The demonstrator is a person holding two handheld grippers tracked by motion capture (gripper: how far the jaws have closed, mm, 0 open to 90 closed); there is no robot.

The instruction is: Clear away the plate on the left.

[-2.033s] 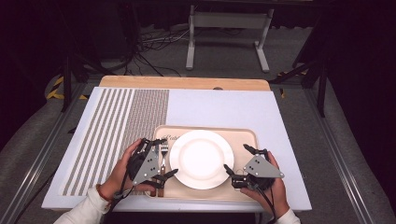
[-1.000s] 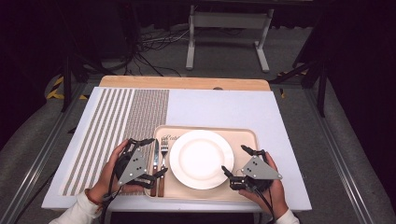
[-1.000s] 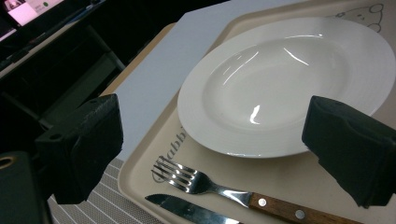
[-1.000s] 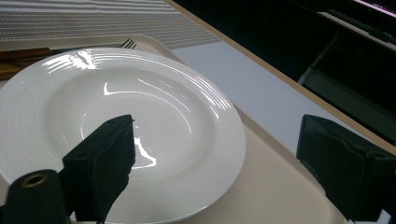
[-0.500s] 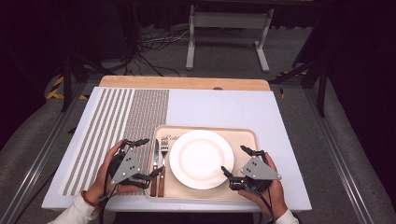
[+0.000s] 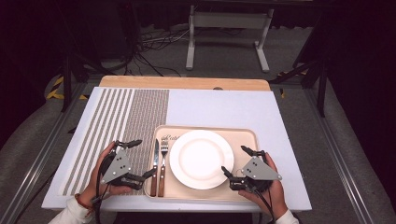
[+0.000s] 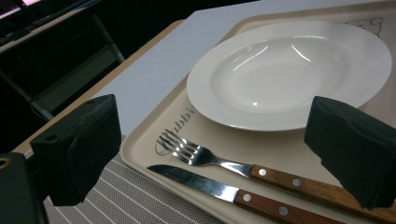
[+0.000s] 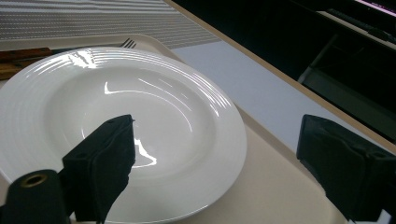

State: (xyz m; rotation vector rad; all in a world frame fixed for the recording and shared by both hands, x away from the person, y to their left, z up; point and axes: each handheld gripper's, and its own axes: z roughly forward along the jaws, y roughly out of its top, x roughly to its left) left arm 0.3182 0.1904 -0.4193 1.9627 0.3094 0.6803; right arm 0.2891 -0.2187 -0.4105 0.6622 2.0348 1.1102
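A white plate [image 6: 201,158] lies in the middle of a beige tray [image 6: 236,137]. A knife [image 6: 154,161] and a fork [image 6: 163,161] with wooden handles lie side by side in the tray, left of the plate. My left gripper [image 6: 144,157] rests open over the striped placemat at the tray's left edge, its jaws pointing at the cutlery. My right gripper [image 6: 233,159] stands open over the tray's right part, beside the plate's rim. In the left gripper view the open left gripper [image 7: 215,126] frames the fork [image 7: 196,154], knife [image 7: 196,182] and plate [image 7: 280,70]. In the right gripper view the open right gripper [image 8: 219,140] faces the plate [image 8: 140,102].
A grey striped placemat [image 6: 116,126] covers the left part of the white table cover [image 6: 224,107]. The wooden table edge [image 6: 187,83] runs along the back. A metal stand [image 6: 229,28] and cables sit on the floor beyond.
My left gripper has drawn back to the left, off the tray and onto the placemat. The right gripper has hardly shifted. Plate, knife and fork stay put.
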